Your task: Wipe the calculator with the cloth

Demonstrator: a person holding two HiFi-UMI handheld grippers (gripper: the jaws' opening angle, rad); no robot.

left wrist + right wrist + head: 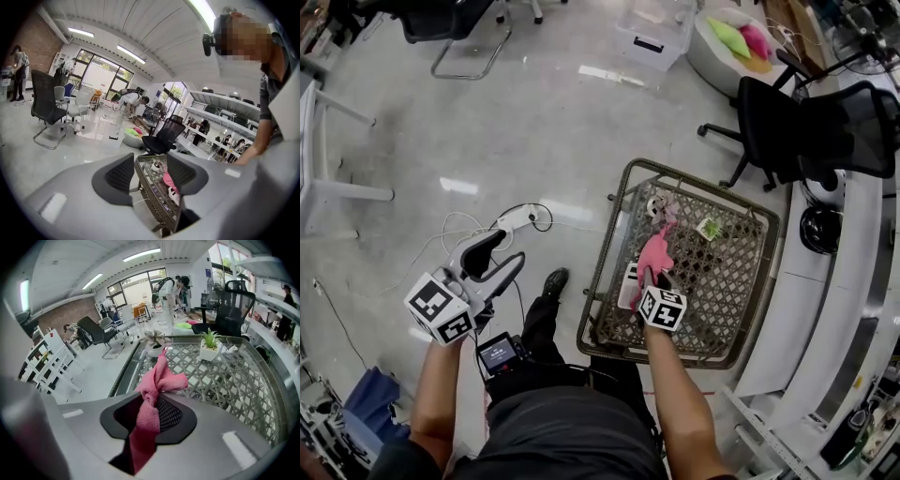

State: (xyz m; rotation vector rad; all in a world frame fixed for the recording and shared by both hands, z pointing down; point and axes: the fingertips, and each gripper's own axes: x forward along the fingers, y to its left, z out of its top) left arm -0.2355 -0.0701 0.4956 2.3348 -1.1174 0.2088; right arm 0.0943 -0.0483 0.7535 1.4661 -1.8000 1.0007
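Note:
My right gripper (654, 278) hangs over the near left part of the wicker table (602, 281), shut on a pink cloth (654, 251). The cloth bunches out beyond the pads in the right gripper view (157, 380), where the right gripper (147, 416) pinches it. A white calculator (628, 286) lies on the table just left of that gripper and is partly hidden by it; in the left gripper view the calculator (174, 195) shows under the cloth (168, 180). My left gripper (495, 264) is out over the floor, left of the table, open and empty (151, 176).
A small potted plant (709, 228) and a round white object (656, 207) sit at the table's far side. A black office chair (806, 131) stands beyond it, a white desk (853, 272) runs along the right, and a cable (469, 230) loops on the floor.

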